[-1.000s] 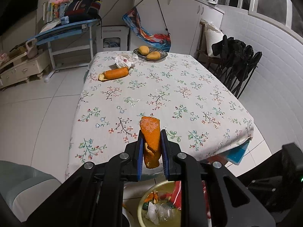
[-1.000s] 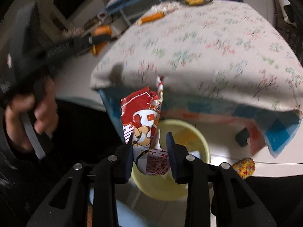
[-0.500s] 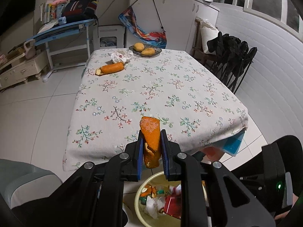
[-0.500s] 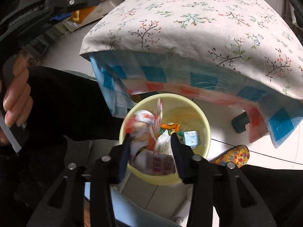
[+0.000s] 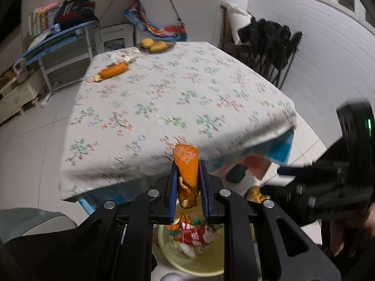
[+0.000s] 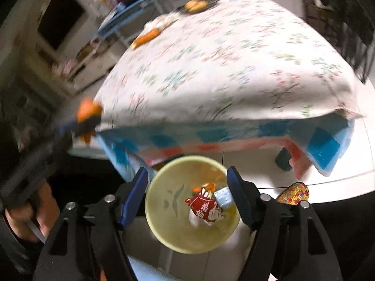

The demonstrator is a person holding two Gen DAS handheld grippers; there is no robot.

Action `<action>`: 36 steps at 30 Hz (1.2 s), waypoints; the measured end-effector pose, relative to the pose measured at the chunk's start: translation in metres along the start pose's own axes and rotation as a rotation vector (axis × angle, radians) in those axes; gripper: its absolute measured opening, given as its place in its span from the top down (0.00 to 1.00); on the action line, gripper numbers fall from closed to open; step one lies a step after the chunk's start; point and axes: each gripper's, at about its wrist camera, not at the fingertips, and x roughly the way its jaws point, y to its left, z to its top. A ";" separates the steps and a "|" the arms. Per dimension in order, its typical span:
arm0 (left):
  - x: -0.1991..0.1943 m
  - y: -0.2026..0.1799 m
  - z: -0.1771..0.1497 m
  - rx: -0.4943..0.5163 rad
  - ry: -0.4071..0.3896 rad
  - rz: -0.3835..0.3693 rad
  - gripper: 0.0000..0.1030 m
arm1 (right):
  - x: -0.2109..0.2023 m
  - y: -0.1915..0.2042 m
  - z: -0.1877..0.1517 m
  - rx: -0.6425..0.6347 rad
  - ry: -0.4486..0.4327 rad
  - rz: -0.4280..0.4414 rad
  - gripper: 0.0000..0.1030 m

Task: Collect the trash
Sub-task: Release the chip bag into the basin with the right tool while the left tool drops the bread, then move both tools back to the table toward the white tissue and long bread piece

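The left gripper [image 5: 187, 187] is clamped on an orange peel [image 5: 186, 171], held above the near table [image 5: 145, 107] edge. The right gripper [image 6: 187, 196] has just been opening; its jaws stand wide, nothing between them, over the yellow bin [image 6: 164, 231] on the floor. The red snack wrapper [image 6: 204, 208] lies inside the bin.

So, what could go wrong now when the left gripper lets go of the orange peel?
1. The orange peel in the left gripper seems to hang near the yellow bin rim, so it might fall outside.
2. The right gripper, jaws just opened and empty, hangs over the bin; the two could collide.
3. The tablecloth edge hangs close above.
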 end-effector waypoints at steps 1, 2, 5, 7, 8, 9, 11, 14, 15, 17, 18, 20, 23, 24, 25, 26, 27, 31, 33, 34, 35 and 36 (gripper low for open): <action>0.002 -0.004 -0.002 0.012 0.008 -0.006 0.84 | -0.001 -0.003 0.001 0.019 -0.013 0.002 0.34; 0.003 -0.008 -0.004 0.024 0.018 -0.012 0.84 | -0.003 -0.007 0.002 0.040 -0.026 0.006 0.34; 0.008 -0.018 -0.011 0.063 0.048 -0.031 0.84 | -0.007 -0.013 0.004 0.080 -0.057 0.008 0.34; 0.012 -0.025 -0.016 0.090 0.077 -0.047 0.84 | -0.010 -0.015 0.005 0.097 -0.074 0.010 0.34; 0.015 -0.027 -0.018 0.097 0.094 -0.058 0.84 | -0.011 -0.017 0.005 0.104 -0.082 0.009 0.34; 0.018 -0.030 -0.020 0.107 0.115 -0.064 0.84 | -0.013 -0.019 0.006 0.113 -0.094 0.006 0.33; 0.021 -0.034 -0.023 0.122 0.138 -0.061 0.79 | -0.016 -0.021 0.006 0.127 -0.112 0.002 0.32; 0.023 -0.037 -0.025 0.141 0.149 -0.058 0.63 | -0.017 -0.026 0.006 0.145 -0.123 0.000 0.30; 0.023 -0.038 -0.025 0.144 0.146 -0.052 0.60 | -0.017 -0.027 0.006 0.148 -0.124 0.000 0.30; 0.022 -0.039 -0.026 0.151 0.141 -0.049 0.55 | -0.016 -0.028 0.006 0.152 -0.124 -0.001 0.29; 0.023 -0.040 -0.025 0.154 0.141 -0.044 0.54 | -0.016 -0.027 0.006 0.154 -0.124 -0.003 0.29; 0.023 -0.041 -0.026 0.162 0.139 -0.028 0.51 | -0.016 -0.028 0.006 0.156 -0.124 -0.002 0.29; 0.022 -0.042 -0.025 0.171 0.130 -0.015 0.48 | -0.016 -0.029 0.005 0.157 -0.122 -0.003 0.29; 0.021 -0.042 -0.025 0.173 0.126 -0.012 0.48 | -0.016 -0.029 0.005 0.157 -0.121 -0.003 0.28; 0.021 -0.042 -0.025 0.175 0.121 -0.007 0.47 | -0.016 -0.029 0.006 0.157 -0.121 -0.003 0.28; 0.020 -0.042 -0.024 0.175 0.118 -0.005 0.46 | -0.016 -0.030 0.006 0.157 -0.121 -0.003 0.28; 0.020 -0.042 -0.024 0.175 0.114 -0.004 0.46 | -0.016 -0.030 0.006 0.158 -0.122 -0.003 0.28; 0.019 -0.042 -0.024 0.176 0.108 0.005 0.45 | -0.016 -0.030 0.006 0.158 -0.122 -0.003 0.27; 0.019 -0.043 -0.024 0.176 0.106 0.010 0.44 | -0.016 -0.030 0.006 0.157 -0.123 -0.002 0.27; 0.019 -0.043 -0.024 0.175 0.104 0.011 0.44 | -0.016 -0.030 0.006 0.158 -0.122 -0.003 0.27; 0.019 -0.042 -0.023 0.174 0.101 0.014 0.43 | -0.016 -0.030 0.006 0.158 -0.123 -0.003 0.27; 0.018 -0.042 -0.023 0.173 0.097 0.016 0.43 | -0.016 -0.031 0.007 0.157 -0.125 -0.003 0.27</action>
